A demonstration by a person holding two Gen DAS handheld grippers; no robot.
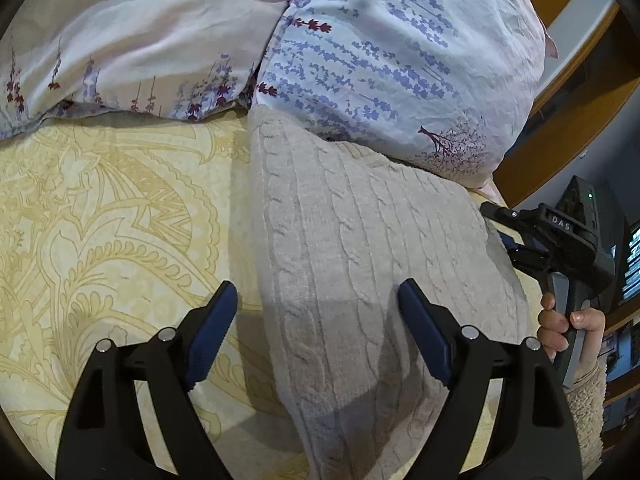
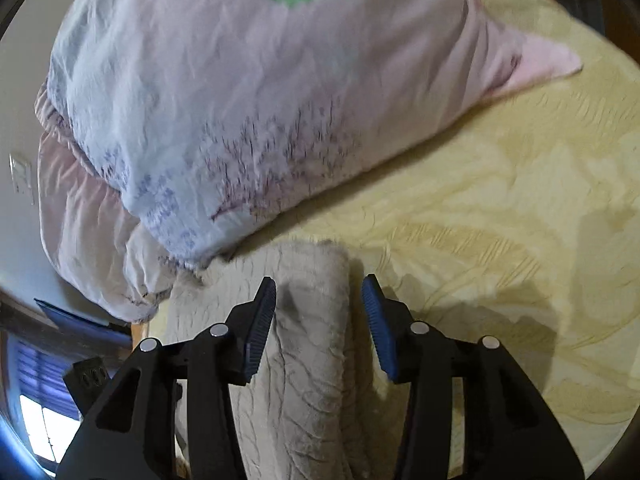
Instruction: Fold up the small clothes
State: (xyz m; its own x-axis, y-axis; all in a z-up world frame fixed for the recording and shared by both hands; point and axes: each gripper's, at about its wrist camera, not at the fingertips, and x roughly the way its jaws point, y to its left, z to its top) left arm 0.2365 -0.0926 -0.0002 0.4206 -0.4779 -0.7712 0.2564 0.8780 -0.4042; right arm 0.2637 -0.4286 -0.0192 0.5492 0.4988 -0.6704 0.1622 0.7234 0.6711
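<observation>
A beige cable-knit garment (image 1: 360, 240) lies folded in a long strip on the yellow patterned bedspread (image 1: 100, 220). My left gripper (image 1: 318, 286) hovers over the strip's left edge, open wide, with one pad over the bedspread and the other over the knit. In the right wrist view a doubled edge of the garment (image 2: 308, 360) runs between the pads of my right gripper (image 2: 320, 280). The jaws stand apart, with a gap at the right pad. That gripper (image 1: 500, 230) also shows at the garment's right edge, held by a person's hand (image 1: 568, 328).
A floral pillow (image 1: 400, 60) rests against the garment's far end, its corner over the knit. A pale duvet (image 1: 140, 40) is bunched at the back left. The wooden bed frame (image 1: 560, 140) and dark furniture border the right side. Bedspread (image 2: 500, 240) stretches to the right.
</observation>
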